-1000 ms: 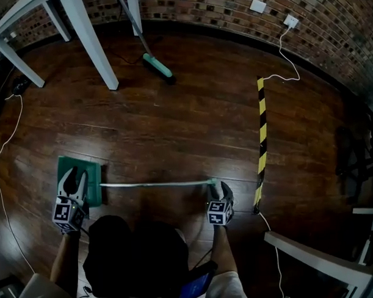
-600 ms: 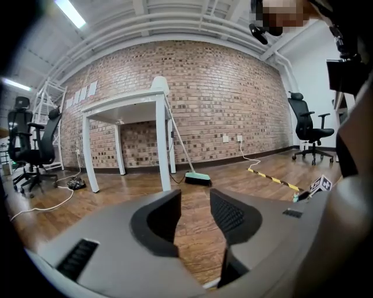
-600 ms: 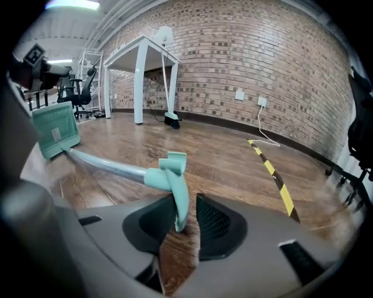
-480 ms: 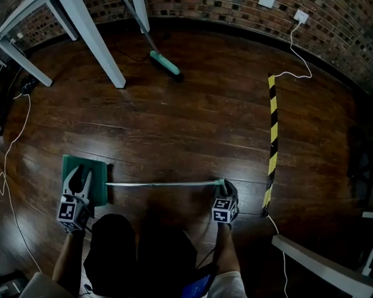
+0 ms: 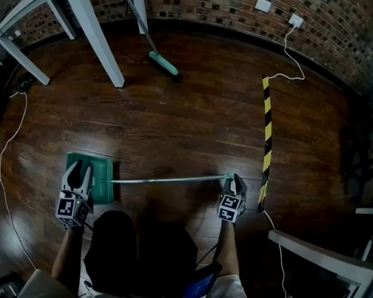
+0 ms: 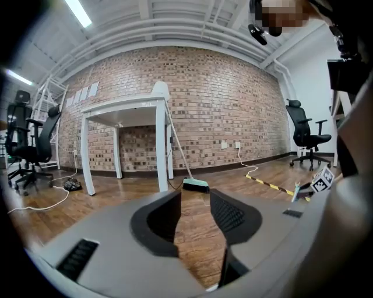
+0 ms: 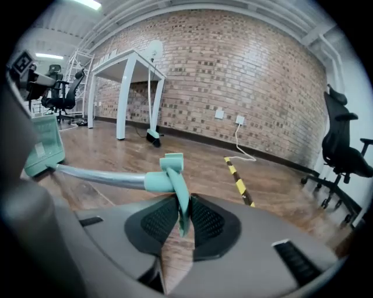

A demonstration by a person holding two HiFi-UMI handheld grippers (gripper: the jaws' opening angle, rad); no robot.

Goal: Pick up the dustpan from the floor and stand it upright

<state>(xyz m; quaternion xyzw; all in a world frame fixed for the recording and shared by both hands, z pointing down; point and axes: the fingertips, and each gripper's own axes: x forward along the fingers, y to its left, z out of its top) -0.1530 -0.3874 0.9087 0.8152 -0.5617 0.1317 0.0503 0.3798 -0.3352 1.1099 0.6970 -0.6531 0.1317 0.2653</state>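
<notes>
Teal plastic long-handled dustpan (image 5: 102, 179), pan on dark wooden floor (image 5: 173, 127). My right tongs (image 7: 182, 216) closing on its handle-end tab; my left tongs (image 6: 195, 215) apart, empty, above the pan.

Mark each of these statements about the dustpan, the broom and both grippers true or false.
1. The left gripper has its fingers apart. True.
2. The right gripper is empty. False: the dustpan's teal handle end sits between its fingers, which are closing on it.
3. The broom lies beside the striped tape. False: it leans by the white table near the brick wall.
4. The green pan lies by the left gripper. True.
</notes>
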